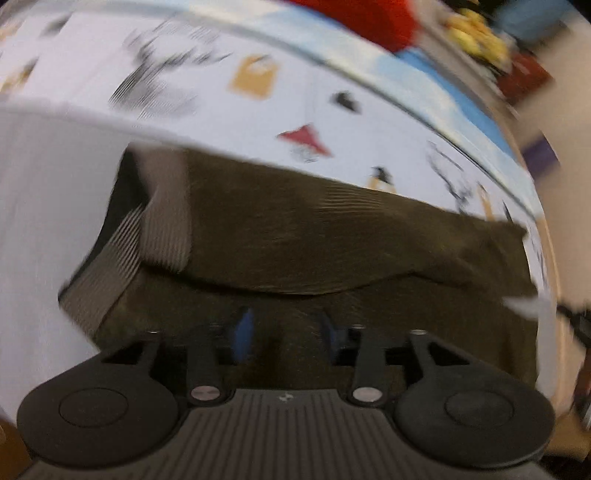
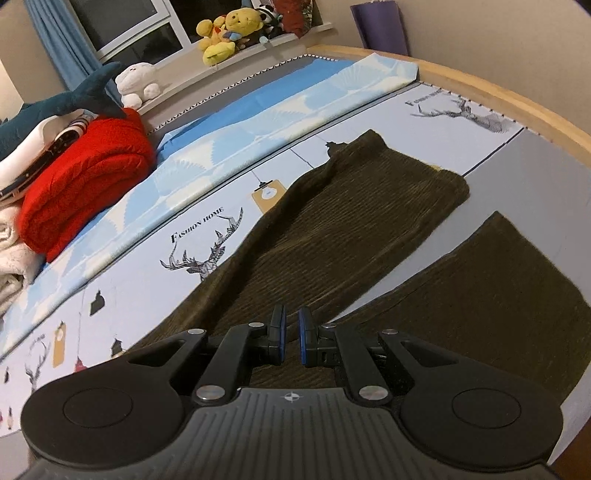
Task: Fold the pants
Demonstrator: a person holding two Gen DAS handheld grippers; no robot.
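Across the middle of a bed [image 2: 546,155] covered by a pale sheet printed with deer and small tags, a pair of dark olive corduroy pants [image 2: 332,236] lies spread out flat. Seen from the right wrist, the two legs run away from the camera toward the bed's far wooden edge, splitting apart with bare sheet between them; one leg ends near a printed deer close to the far corner, the other reaches toward the right edge.

The right gripper [image 2: 291,334] sits low over the pants where the legs meet, its blue-lined jaws nearly closed with only a thin slit between them. Whether any cloth is pinched there cannot be told.

The left wrist view is blurred. The left gripper [image 1: 286,336] hangs over the pants [image 1: 295,236], jaws standing about halfway apart, with nothing pinched between them. A folded layer of the cloth crosses just ahead of it.

Along the bed's left side lie a light blue patterned cover [image 2: 236,122], a red folded blanket [image 2: 85,177] and a plush shark [image 2: 55,107]. Yellow stuffed toys [image 2: 229,33] sit on the windowsill beyond.
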